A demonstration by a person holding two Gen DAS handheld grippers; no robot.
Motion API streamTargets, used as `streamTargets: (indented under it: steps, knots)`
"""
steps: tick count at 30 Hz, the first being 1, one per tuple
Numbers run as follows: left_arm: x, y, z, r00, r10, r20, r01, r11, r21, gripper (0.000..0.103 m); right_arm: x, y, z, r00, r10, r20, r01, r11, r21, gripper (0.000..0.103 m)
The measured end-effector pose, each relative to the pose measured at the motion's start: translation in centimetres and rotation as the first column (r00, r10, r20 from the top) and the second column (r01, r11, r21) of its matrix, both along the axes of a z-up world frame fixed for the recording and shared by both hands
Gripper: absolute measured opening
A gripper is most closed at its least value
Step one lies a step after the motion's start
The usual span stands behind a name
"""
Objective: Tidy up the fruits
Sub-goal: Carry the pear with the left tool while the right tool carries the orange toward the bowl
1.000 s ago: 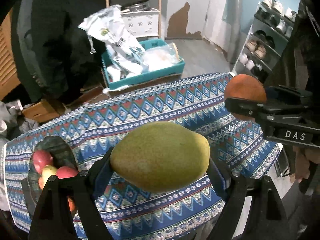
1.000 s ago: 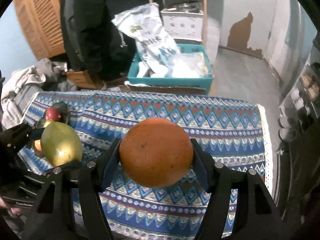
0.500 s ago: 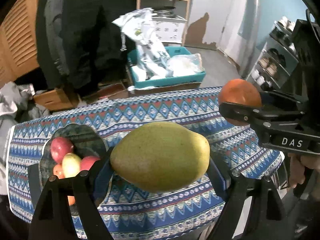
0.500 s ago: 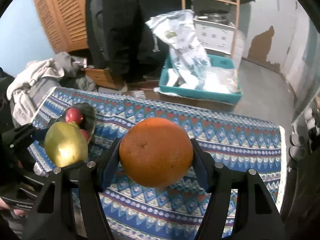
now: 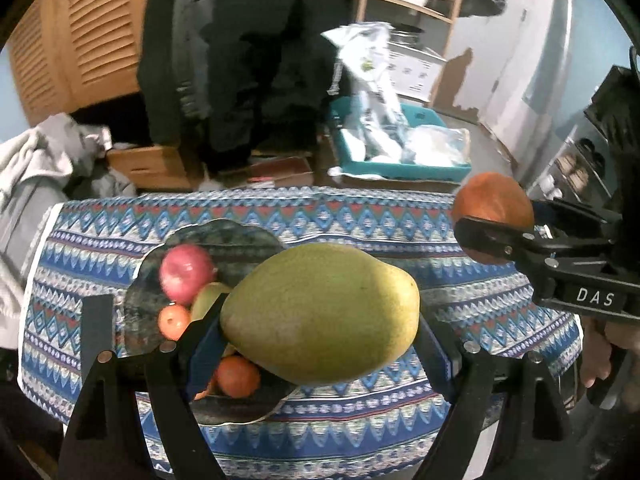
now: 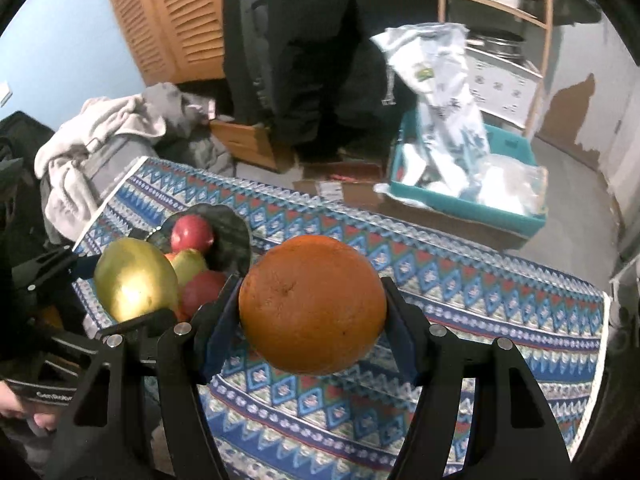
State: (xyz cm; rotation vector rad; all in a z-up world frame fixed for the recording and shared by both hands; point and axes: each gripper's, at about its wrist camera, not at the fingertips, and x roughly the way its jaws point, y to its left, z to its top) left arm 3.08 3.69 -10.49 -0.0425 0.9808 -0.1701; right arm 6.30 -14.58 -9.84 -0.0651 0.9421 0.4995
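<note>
- Your left claw point(image 5: 320, 320) grips a green-yellow mango point(image 5: 320, 312) across its long sides, lifted over the near edge of the dark fruit bowl point(image 5: 224, 236).
- Your right claw point(image 6: 312, 312) is clamped on an orange point(image 6: 312, 304), held in the air above the patterned cloth point(image 6: 460, 280) on the bench, to the right of the bowl.
- In the left wrist view the orange point(image 5: 494, 204) shows at the right edge, well apart from the mango.
- The bowl holds a red apple point(image 5: 186, 274), a yellow-green fruit beside it and at least two small orange ones point(image 5: 238, 376); the mango hides part of the pile, so the count may be off.
- Behind the bench a teal crate point(image 6: 480, 204) with white bags sits on the floor, and a grey heap of clothing point(image 6: 100, 136) lies to the left.
</note>
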Motion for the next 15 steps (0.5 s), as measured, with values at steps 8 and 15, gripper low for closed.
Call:
streamTargets:
  steps: [8,15]
  knots:
    - [0.5,4.7,-0.9,0.996,0.084,-0.013,-0.084,0.996,0.002,0.086,1.3,4.8,-1.1,0.998,0.06,-0.022,-0.06,0.998,-0.01,0.067]
    - [1.0,8.2,-2.6,0.989,0.143,-0.037,-0.144,0.99,0.0,0.086,2.7,9.0,-2.5,0.993,0.113,-0.047,-0.113,0.993,-0.016,0.067]
